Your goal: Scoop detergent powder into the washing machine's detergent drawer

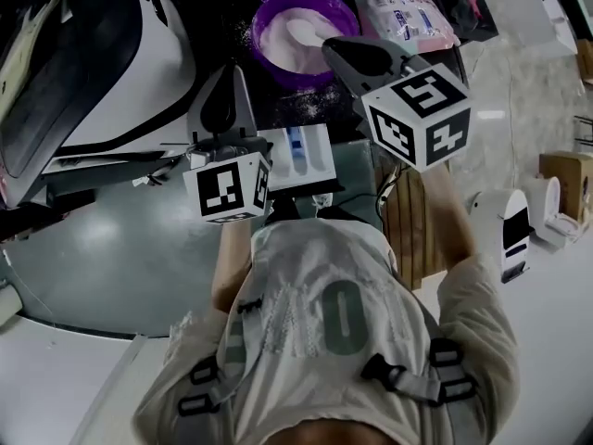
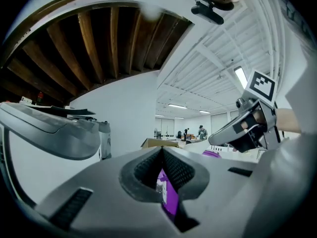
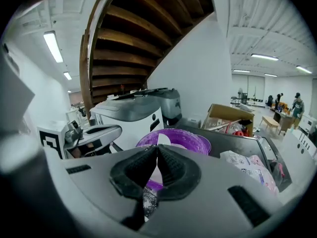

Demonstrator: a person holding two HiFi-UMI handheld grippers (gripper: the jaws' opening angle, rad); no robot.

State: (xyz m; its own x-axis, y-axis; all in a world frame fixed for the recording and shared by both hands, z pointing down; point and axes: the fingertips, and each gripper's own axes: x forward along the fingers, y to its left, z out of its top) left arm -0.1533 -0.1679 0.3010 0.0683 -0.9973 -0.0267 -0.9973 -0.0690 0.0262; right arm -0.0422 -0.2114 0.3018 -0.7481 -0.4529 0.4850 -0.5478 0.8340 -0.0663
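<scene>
The bowl (image 1: 262,28) was purple, its powder (image 1: 281,49) white. The packet (image 1: 405,14) looked pink, perhaps blue-printed. The detergent drawer (image 1: 320,158) was white and blue.

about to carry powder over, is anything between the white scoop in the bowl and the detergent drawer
Nothing visible. Only the dark surface with spilled powder lies between the purple bowl and the open detergent drawer; the left gripper sits at the drawer's left edge.
</scene>
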